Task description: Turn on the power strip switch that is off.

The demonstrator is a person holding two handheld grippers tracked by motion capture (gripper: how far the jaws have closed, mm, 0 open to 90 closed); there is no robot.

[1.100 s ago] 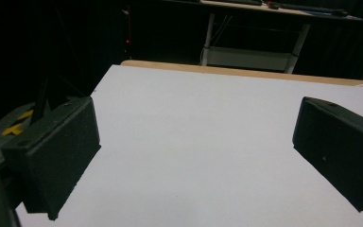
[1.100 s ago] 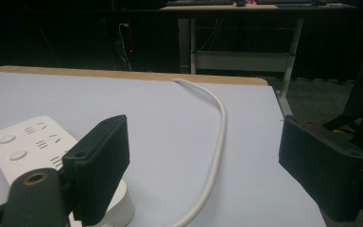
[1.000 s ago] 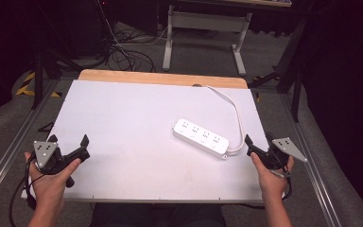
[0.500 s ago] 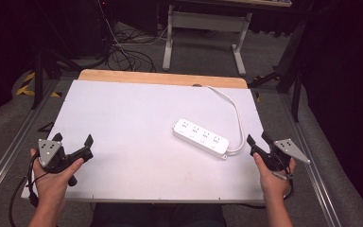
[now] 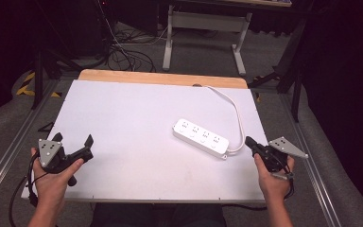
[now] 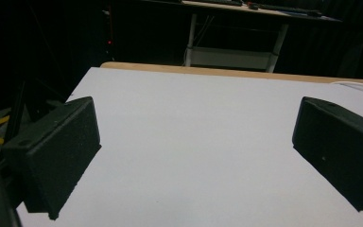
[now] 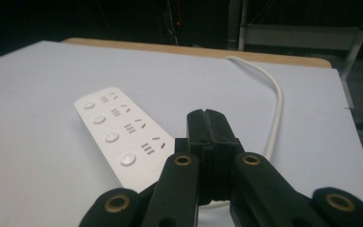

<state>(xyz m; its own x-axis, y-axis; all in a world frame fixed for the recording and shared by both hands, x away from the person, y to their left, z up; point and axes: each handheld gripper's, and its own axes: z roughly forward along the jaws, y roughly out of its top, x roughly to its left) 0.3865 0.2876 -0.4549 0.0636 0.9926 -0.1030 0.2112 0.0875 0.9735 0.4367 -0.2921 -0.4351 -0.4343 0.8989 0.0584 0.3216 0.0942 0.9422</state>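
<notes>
tool [image 7: 206, 124] – jaws closed | power strip [image 7: 123, 137] – just beside, on table [image 7: 38, 94]

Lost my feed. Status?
Left gripper open, empty. Right gripper shut, empty, near power strip. Strip flat on table, untouched. Nothing in the way.

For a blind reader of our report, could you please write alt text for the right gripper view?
A white power strip with four sockets and four round buttons lies on a white table, just beyond the right gripper, whose black fingers are pressed together and hold nothing. The strip's white cable curves away toward the table's far wooden edge.
</notes>
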